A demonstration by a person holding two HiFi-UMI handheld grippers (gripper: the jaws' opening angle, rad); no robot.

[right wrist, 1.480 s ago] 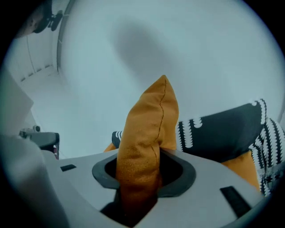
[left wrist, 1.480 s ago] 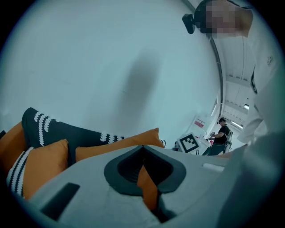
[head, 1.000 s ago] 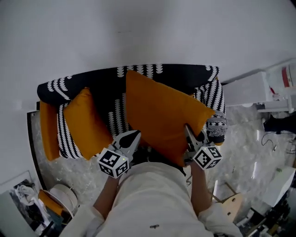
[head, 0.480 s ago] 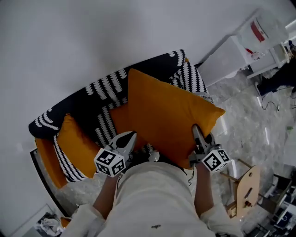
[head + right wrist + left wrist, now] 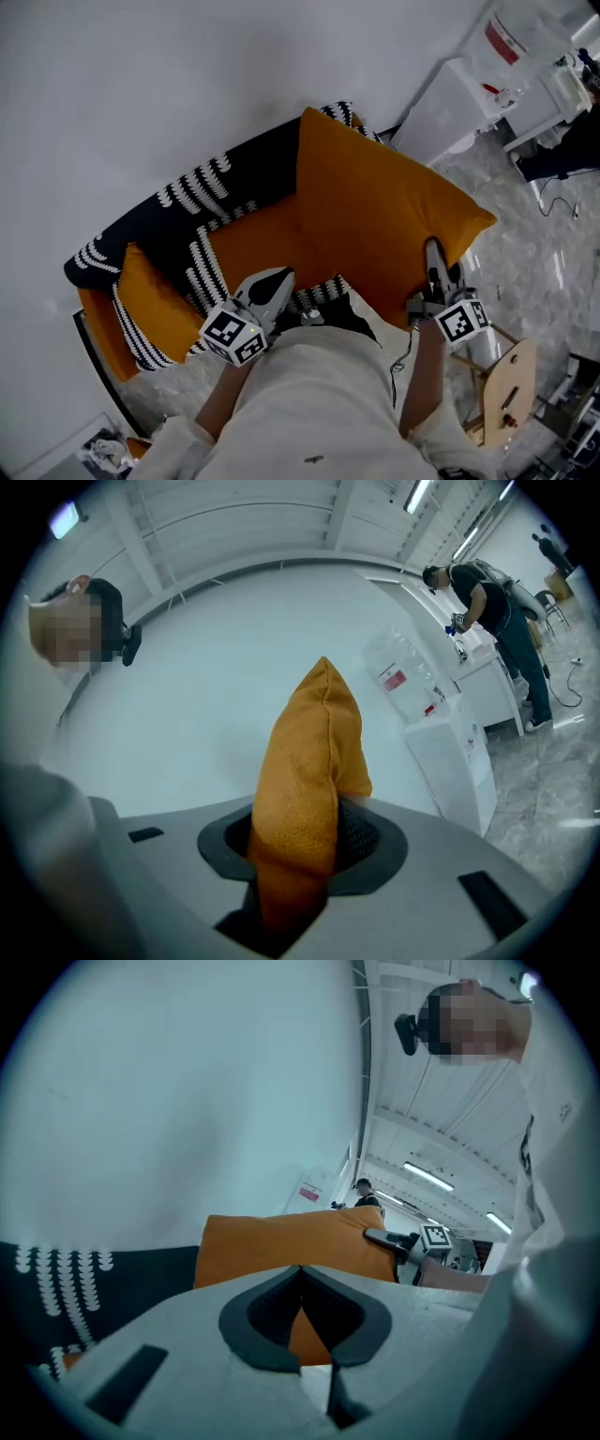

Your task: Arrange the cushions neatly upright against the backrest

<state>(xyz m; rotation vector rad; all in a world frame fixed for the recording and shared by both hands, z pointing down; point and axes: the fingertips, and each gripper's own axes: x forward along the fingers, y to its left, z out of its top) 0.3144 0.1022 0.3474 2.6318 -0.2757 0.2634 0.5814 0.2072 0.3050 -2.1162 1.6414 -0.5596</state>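
Note:
A large orange cushion (image 5: 375, 216) is lifted above the sofa (image 5: 187, 202), which has a black-and-white patterned backrest and an orange seat. My right gripper (image 5: 434, 255) is shut on the cushion's near right edge; in the right gripper view the orange fabric (image 5: 305, 799) fills the space between the jaws. My left gripper (image 5: 275, 281) is shut and holds nothing, below the cushion's left side; in the left gripper view the orange cushion (image 5: 281, 1246) shows beyond the closed jaws. A smaller orange cushion (image 5: 150, 291) leans at the sofa's left end.
A white cabinet (image 5: 459, 94) stands to the right of the sofa on the marbled floor (image 5: 544, 262). A wooden stool (image 5: 506, 375) is by my right arm. A white wall (image 5: 187, 75) runs behind the sofa. A person (image 5: 487, 597) stands far off at a counter.
The large cushion has risen and swung right with my right gripper. The head view has turned, so the sofa now lies slanted to the lower left. The left gripper stays shut.

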